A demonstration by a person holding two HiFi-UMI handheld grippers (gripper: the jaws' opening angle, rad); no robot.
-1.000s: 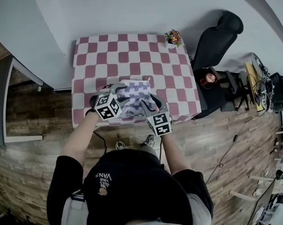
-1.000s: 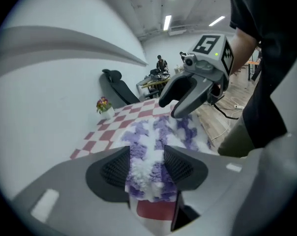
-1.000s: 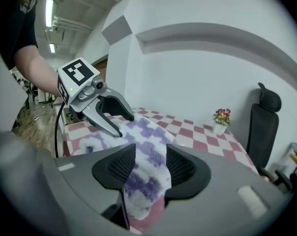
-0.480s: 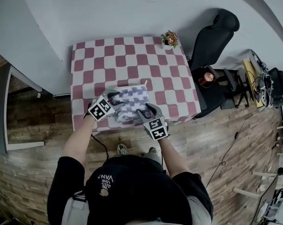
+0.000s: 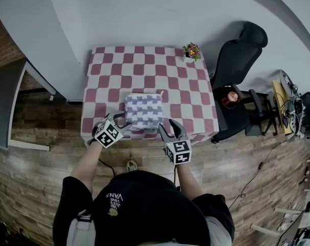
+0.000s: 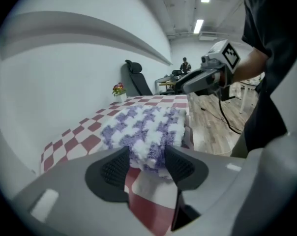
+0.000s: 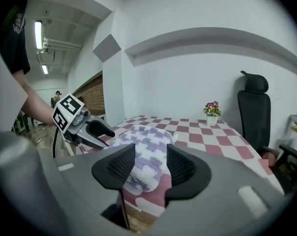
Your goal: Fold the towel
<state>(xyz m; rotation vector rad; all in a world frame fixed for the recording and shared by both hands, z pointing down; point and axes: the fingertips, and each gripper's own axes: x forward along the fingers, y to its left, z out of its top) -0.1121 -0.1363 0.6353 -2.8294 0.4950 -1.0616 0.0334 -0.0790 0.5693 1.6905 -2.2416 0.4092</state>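
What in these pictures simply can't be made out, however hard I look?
- Head view: how many layers the folded towel has; only its top shows.
- Left gripper view: the towel's near edge, behind the left gripper.
- Left gripper view: the distant person, too small.
- Head view: the round reddish thing beside the office chair, too small to name.
- Head view: the table under the checked cloth, fully covered.

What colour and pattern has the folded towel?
The towel is white with purple checks, clearest in the left gripper view.
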